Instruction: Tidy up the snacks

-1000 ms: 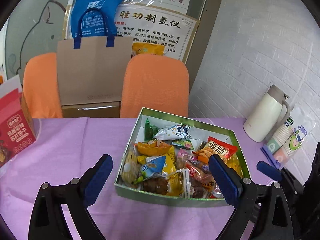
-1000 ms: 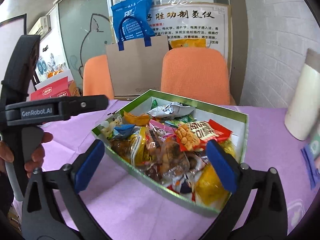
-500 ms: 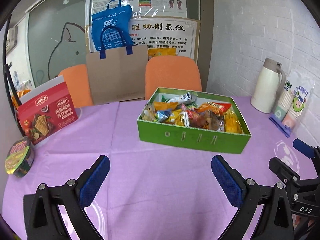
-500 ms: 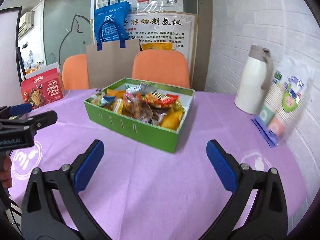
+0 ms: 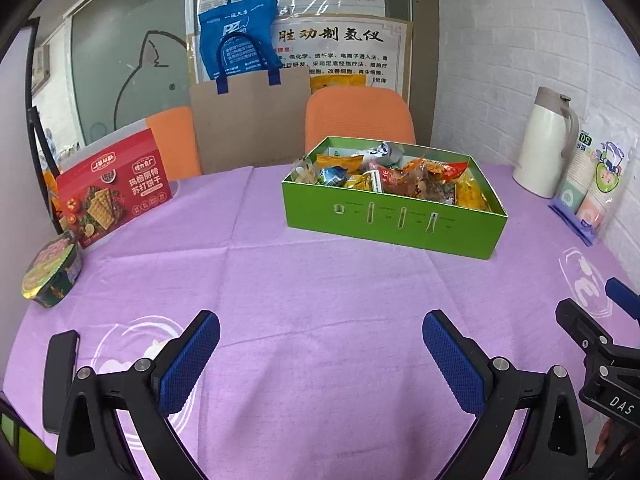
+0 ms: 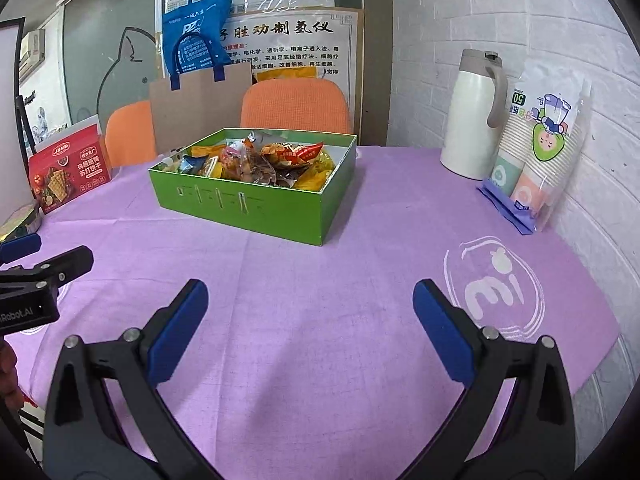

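The left gripper hangs low over the near part of the worktop, its blue jaws wide apart and holding nothing. The right gripper is the same — jaws spread wide, nothing between them.

The worktop has a purple cloth on it. Past both grippers, well apart from them, sits the green box. It is open on top and full of snacks in shiny wrappers, piled up to the rim.

Left of the green box, near the worktop's edge, is a round noodle bowl with a foil lid. Just behind the bowl stands a red cracker box. Right of the green box, by the white brick wall, stands a white jug, and a pack of paper cups leans just beside it.

Behind the green box are two orange chairs — a brown paper bag with blue handles stands between them.
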